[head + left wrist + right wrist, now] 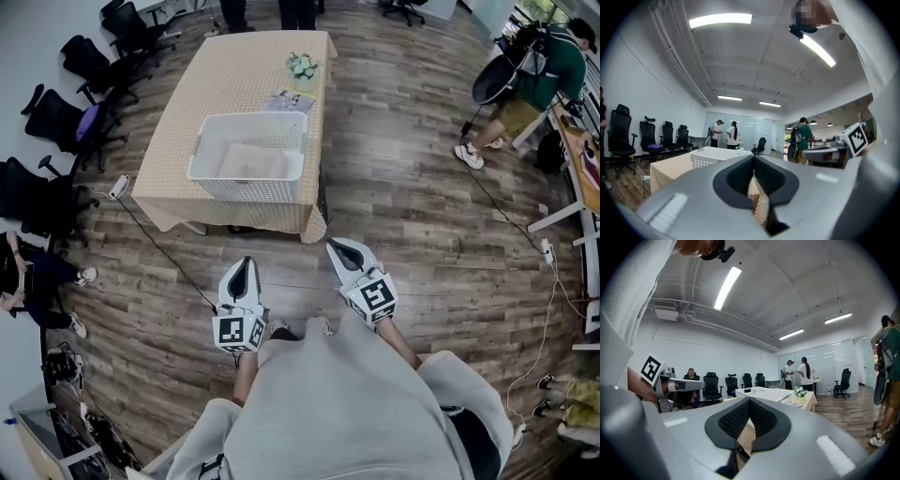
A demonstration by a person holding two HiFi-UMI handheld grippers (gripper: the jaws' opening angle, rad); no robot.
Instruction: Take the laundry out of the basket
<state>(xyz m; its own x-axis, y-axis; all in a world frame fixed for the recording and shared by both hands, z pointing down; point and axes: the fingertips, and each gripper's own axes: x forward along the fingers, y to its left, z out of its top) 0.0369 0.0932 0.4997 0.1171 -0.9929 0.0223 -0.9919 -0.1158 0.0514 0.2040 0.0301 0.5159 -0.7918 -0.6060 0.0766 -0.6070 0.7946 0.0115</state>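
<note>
- Laundry basket (246,188): white, perforated plastic, open-topped; it is set at the near edge of the table, closer to the near right corner.
- Laundry (253,161): pale cloth is seen lying flat on the basket's bottom, well below the rim; nothing is draped over the walls.
- Table (234,75): rectangular and covered by a beige checked cloth that hangs over every edge.
- Flowers (302,66): a small bunch is placed near the far right corner of the table, well apart from the basket.
- Printed sheets (288,100): these are laid flat between the flowers and the basket's far rim.
- Left gripper (246,262): it is held level over the wooden floor (403,187), short of the table's near edge. The jaws are seen pressed together at the tips with nothing between them.
- Right gripper (334,248): it is held beside the left one, also short of the table and apart from the basket. The jaws are clenched on nothing.
- Office chairs (56,122): black ones are lined up along the wall to the table's left.
- Person in a green shirt (539,80): seen at the upper right, well apart from the table.
- Cable (169,253): it is run across the floor from the table's near left corner.
</note>
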